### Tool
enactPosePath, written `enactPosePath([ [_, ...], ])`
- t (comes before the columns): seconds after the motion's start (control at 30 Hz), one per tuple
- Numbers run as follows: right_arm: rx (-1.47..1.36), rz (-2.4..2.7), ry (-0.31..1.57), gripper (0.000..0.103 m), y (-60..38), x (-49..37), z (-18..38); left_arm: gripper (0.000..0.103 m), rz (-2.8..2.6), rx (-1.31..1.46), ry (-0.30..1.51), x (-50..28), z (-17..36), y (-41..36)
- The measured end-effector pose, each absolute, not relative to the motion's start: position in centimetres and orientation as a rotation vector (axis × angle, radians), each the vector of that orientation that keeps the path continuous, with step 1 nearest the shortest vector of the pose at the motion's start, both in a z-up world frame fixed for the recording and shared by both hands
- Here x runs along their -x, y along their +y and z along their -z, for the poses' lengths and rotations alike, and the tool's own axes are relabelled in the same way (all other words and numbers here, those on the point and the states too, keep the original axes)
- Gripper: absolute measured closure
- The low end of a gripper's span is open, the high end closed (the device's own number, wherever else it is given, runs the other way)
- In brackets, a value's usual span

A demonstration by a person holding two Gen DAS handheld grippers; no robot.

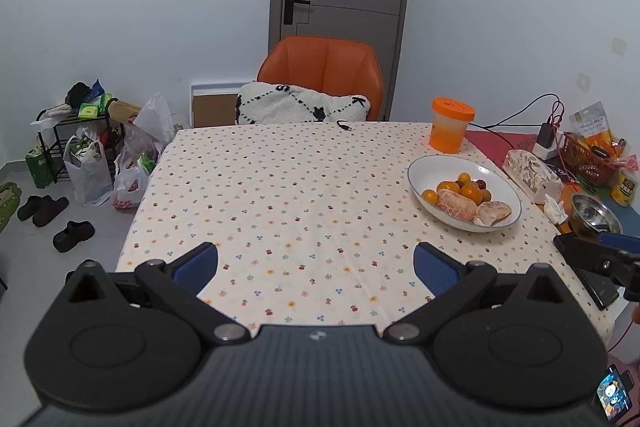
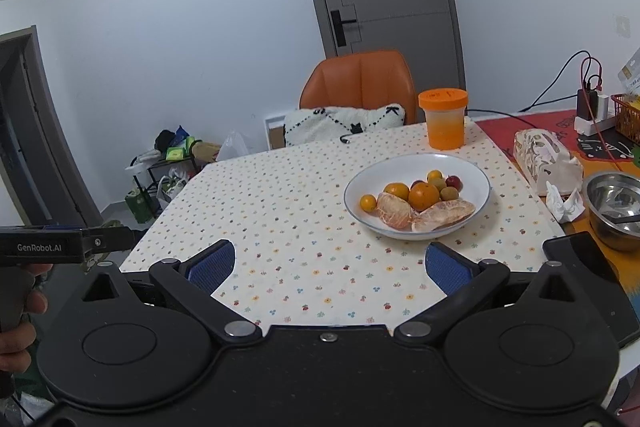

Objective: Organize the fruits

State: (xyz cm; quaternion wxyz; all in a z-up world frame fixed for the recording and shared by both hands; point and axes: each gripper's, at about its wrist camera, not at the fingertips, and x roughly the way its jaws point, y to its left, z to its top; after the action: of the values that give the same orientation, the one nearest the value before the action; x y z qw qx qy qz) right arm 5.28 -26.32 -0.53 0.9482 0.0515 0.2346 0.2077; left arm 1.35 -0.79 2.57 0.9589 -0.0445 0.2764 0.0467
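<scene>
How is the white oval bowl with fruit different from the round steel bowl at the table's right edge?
The white oval bowl is ceramic-looking and holds small orange fruits and peeled citrus pieces; the round steel bowl is shiny metal and holds only a utensil. The white one stands on the flowered tablecloth, the steel one beside it, off that cloth. Both stand upright.

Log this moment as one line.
left gripper: open, empty | right gripper: open, empty | white oval plate: holds fruit | orange-lidded plastic jar: behind plate

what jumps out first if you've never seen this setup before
The white bowl of small oranges and peeled citrus segments on the dotted tablecloth, right of centre. Behind it stands an orange-lidded jar, and an orange chair at the far edge. Both grippers hang open and empty.
</scene>
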Motion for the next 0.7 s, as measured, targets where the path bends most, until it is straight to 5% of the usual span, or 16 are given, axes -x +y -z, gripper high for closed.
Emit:
enactPosePath([
  [0.7, -0.093, -0.414, 0.491, 0.000, -26.40, -5.81, 0.83, 0.000, -0.085, 0.097, 0.566, -1.41, -2.57, -0.89],
])
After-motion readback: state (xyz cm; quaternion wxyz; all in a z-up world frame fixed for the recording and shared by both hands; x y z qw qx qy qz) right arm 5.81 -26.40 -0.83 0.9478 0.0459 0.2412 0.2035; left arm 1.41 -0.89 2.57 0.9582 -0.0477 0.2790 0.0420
